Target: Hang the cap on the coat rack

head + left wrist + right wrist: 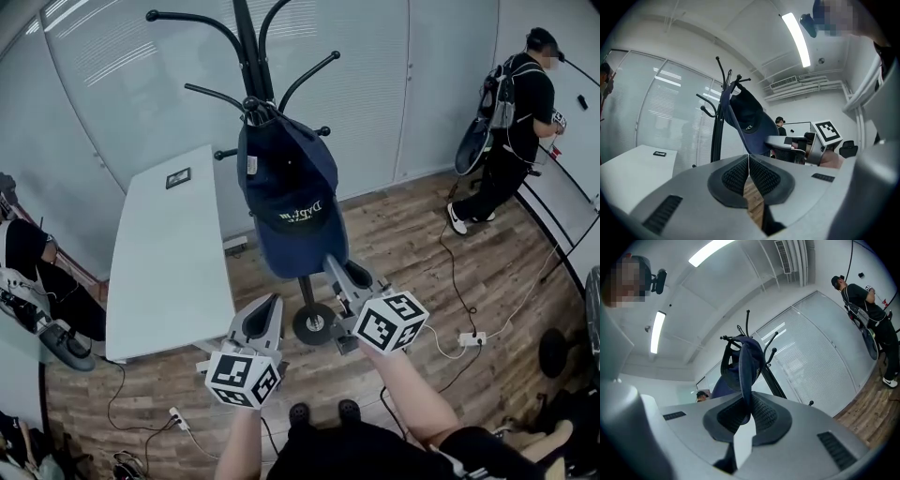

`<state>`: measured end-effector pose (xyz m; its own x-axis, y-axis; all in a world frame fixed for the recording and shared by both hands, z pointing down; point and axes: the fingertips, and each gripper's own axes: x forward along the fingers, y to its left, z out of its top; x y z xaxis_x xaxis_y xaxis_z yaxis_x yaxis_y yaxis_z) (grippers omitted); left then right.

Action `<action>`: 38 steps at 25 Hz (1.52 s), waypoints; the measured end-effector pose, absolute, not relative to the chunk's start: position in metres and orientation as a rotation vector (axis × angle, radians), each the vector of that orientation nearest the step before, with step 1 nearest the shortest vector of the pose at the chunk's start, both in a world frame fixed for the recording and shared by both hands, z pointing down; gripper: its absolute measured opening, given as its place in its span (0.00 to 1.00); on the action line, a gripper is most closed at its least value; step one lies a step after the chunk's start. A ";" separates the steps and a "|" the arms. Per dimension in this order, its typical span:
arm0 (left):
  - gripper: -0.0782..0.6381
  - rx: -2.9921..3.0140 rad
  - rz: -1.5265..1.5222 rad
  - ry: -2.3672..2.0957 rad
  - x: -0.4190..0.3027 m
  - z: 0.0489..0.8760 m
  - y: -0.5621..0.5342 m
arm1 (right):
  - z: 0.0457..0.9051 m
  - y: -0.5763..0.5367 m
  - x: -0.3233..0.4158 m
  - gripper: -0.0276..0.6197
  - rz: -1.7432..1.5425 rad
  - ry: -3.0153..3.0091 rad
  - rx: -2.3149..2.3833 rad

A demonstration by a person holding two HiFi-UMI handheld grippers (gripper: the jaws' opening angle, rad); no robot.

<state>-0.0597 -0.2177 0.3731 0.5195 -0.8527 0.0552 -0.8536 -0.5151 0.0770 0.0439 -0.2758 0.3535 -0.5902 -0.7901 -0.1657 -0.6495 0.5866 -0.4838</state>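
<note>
The right tool (335, 265) pinches the stiffer brim of the seemingly soft, light navy cap (291, 187) on the coat rack (251, 56); the left tool (273, 302) is closed on nothing.

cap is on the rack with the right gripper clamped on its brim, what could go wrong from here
1. The right hand-held gripper is shut on the brim of the cap. Pulling back before it opens could drag the cap off the hook of the coat rack.
2. The rack stands on one small round base, so a sideways tug on the brim might rock it.
</note>
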 end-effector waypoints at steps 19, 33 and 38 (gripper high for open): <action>0.14 2.720 0.008 -1.347 -0.080 0.380 -0.241 | 0.369 -0.288 0.035 0.11 -0.512 2.420 -1.314; 0.14 2.796 -0.019 -1.195 -0.088 0.377 -0.263 | 0.367 -0.292 0.032 0.11 -0.463 2.365 -1.427; 0.14 2.818 -0.020 -1.136 -0.091 0.380 -0.260 | 0.369 -0.284 0.032 0.11 -0.451 2.327 -1.483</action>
<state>-0.0910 -0.2601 0.3800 0.7211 -0.6923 0.0264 -0.6910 -0.7159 0.1000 0.0321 -0.2835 0.3693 -0.3948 -0.9115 -0.1158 -0.8023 0.4034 -0.4401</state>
